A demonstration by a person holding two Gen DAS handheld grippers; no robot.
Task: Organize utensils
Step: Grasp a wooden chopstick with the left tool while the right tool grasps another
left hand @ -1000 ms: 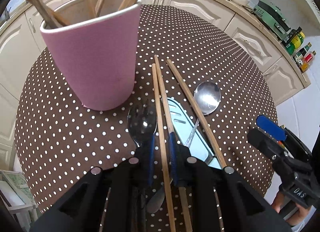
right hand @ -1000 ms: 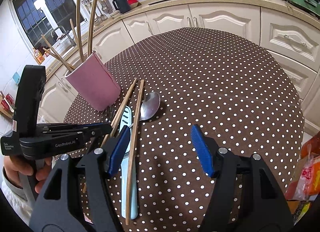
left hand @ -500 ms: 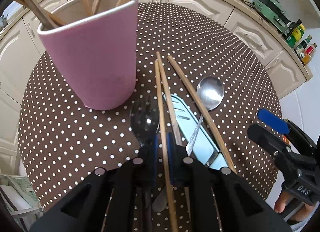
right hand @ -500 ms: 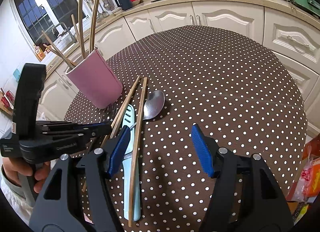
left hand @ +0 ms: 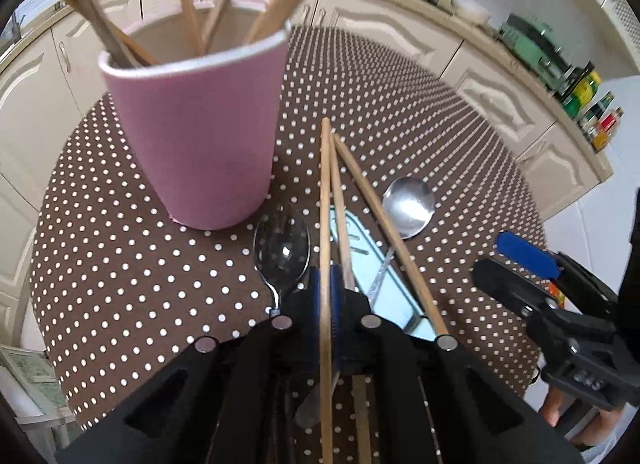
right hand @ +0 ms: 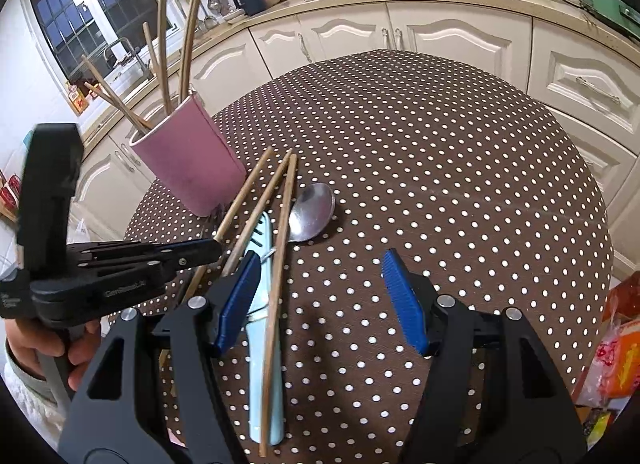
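Observation:
My left gripper [left hand: 326,284] is shut on a wooden chopstick [left hand: 325,200] and holds it off the table, tip toward the pink cup [left hand: 200,136], which holds several chopsticks. From the right wrist view the left gripper [right hand: 212,250] grips that chopstick [right hand: 244,192] beside the cup [right hand: 188,156]. Two more chopsticks [left hand: 376,220], a light blue knife [right hand: 260,304], a spoon [left hand: 408,206] and a fork [left hand: 282,248] lie on the dotted table. My right gripper [right hand: 320,300] is open and empty above the table, right of the knife.
The round brown dotted table [right hand: 440,168] stands in front of cream kitchen cabinets [right hand: 440,36]. Bottles [left hand: 596,116] stand on the counter at the right. An orange packet [right hand: 620,348] sits past the table's right edge.
My left gripper has closed on one chopstick and lifted it off the table, moving nearer the pink cup. The right gripper has stayed open and hardly moved.

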